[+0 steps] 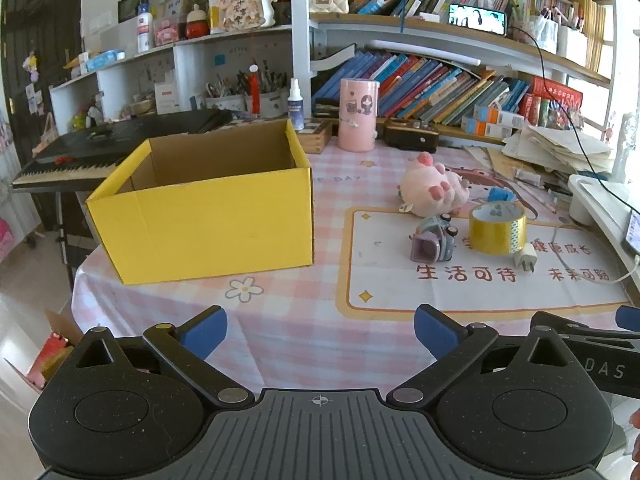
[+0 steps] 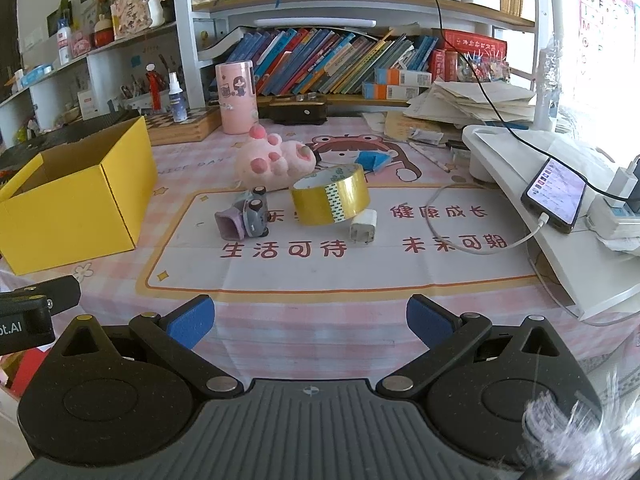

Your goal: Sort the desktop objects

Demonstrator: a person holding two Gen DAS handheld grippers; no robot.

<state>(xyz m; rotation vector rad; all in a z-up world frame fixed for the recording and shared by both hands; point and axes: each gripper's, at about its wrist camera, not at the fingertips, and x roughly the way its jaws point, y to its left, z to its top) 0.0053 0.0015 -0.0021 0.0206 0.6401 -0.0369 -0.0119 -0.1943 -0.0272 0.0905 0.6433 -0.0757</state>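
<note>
An open yellow cardboard box (image 1: 208, 220) (image 2: 76, 196) stands at the left of the table. To its right lie a pink plush toy (image 1: 434, 190) (image 2: 274, 162), a roll of yellow tape (image 1: 497, 227) (image 2: 331, 196), a small grey and purple toy car (image 1: 432, 240) (image 2: 244, 218) and a white charger plug (image 1: 526, 258) (image 2: 363, 227). My left gripper (image 1: 320, 330) is open and empty near the table's front edge, in front of the box. My right gripper (image 2: 310, 320) is open and empty, in front of the small objects.
A pink cylinder (image 1: 358, 116) (image 2: 236, 98), a spray bottle (image 1: 295, 104) and a dark case (image 1: 412, 136) stand at the back before shelves of books. A white stand (image 2: 532, 200) with a phone (image 2: 556, 194) and cable is at the right. A keyboard (image 1: 72, 160) sits behind the box.
</note>
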